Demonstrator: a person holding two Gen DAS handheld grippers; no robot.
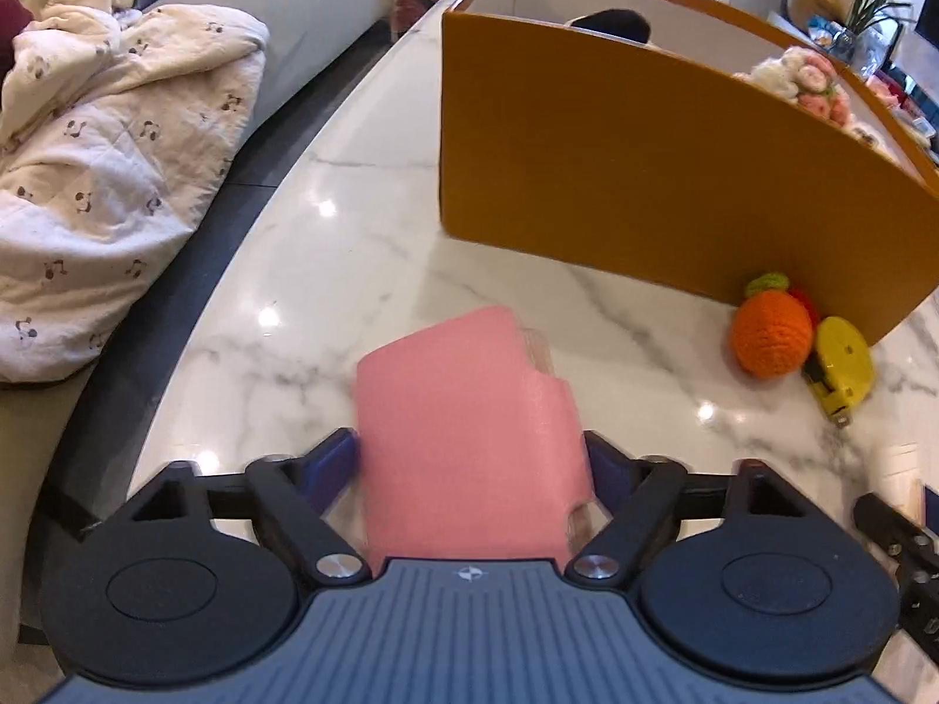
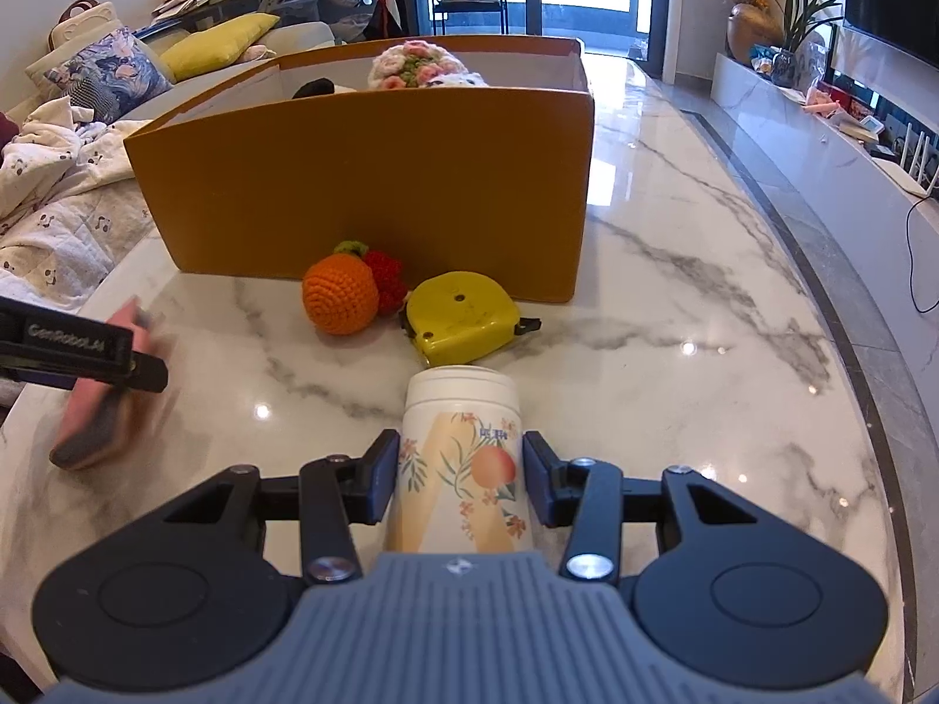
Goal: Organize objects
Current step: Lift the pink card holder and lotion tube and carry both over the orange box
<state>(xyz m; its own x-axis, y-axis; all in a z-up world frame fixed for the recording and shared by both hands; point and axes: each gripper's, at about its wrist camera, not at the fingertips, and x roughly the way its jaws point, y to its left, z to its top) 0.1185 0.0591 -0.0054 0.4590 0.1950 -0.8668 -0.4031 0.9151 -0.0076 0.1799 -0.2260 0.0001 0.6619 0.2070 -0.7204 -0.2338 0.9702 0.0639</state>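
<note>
My left gripper (image 1: 472, 457) is shut on a pink pouch (image 1: 463, 440) and holds it just above the marble table (image 1: 328, 293); it also shows in the right wrist view (image 2: 94, 405), blurred. My right gripper (image 2: 460, 475) is shut on a white jar with a peach print (image 2: 458, 469). An orange cardboard box (image 1: 616, 176) (image 2: 364, 188) stands ahead with a crochet bouquet (image 2: 419, 64) and a dark item inside. A crochet orange (image 2: 340, 293) (image 1: 772, 340), a red crochet strawberry (image 2: 387, 278) and a yellow tape measure (image 2: 463, 317) (image 1: 839, 364) lie against its front wall.
A sofa with a white quilt (image 1: 100, 176) and cushions (image 2: 111, 73) runs along the table's left edge. A low TV bench with plants (image 2: 792, 58) stands at the right. The other gripper's body shows at the right edge of the left wrist view (image 1: 904, 551).
</note>
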